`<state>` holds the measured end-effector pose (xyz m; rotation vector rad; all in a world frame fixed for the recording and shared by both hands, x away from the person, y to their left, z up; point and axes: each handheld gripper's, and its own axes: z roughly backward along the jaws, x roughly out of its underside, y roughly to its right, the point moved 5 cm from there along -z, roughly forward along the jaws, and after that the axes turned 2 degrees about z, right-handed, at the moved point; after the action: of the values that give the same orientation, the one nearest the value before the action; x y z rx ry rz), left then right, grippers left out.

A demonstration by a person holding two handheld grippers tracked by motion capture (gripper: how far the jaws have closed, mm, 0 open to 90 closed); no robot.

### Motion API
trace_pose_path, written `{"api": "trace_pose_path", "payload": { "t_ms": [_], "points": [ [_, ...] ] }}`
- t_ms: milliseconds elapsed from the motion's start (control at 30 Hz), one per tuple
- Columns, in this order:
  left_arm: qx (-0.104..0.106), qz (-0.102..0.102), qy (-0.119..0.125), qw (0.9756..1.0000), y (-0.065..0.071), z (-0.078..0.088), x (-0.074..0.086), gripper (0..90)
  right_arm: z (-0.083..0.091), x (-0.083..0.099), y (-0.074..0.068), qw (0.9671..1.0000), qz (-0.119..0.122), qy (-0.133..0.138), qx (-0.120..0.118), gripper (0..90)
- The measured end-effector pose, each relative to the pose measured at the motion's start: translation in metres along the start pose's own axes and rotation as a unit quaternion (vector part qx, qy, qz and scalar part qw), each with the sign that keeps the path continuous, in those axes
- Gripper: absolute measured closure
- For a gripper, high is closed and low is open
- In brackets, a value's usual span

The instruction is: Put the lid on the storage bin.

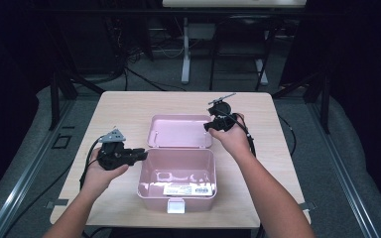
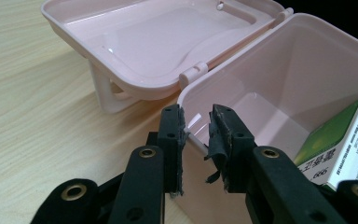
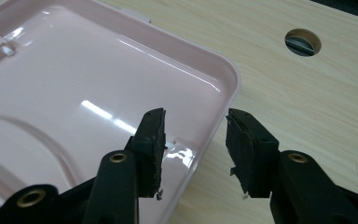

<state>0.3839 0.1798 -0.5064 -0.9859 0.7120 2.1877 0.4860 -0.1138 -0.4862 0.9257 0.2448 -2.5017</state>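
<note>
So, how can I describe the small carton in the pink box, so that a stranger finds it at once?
On the wooden table stands an open pink box with its lid folded back. Look inside, at the front of the floor: there lies a carton. It is the one loose item in the box, white and green, with printed text and a barcode.

Overhead, two close views, shared box (image 1: pixel 176 171)

On the small green-and-white cardboard packet (image 2: pixel 349 140) lying inside the open pink plastic box (image 2: pixel 279 79), I can see printed characters and what looks like "595", too blurred to read surely. From the high view its white face (image 1: pixel 188 190) carries a barcode, with no digits legible.
</note>
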Motion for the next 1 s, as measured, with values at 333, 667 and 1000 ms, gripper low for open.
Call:
{"api": "trace_pose_path", "payload": {
  "t_ms": [333,667,1000],
  "points": [
    [0.001,0.003,0.001,1.0,0.0,0.0,0.0,73.9,-0.017,-0.001,0.009,0.9995,-0.025,-0.009,0.016,57.2],
    [0.001,0.003,0.001,1.0,0.0,0.0,0.0,74.2,-0.03,0.0,0.018,0.9978,-0.058,-0.021,0.024,62.1],
    [0.002,0.003,0.003,1.0,-0.001,-0.001,0.0,74.3,-0.042,-0.001,0.016,0.995,-0.091,-0.037,0.019,67.0]
  ]
}}
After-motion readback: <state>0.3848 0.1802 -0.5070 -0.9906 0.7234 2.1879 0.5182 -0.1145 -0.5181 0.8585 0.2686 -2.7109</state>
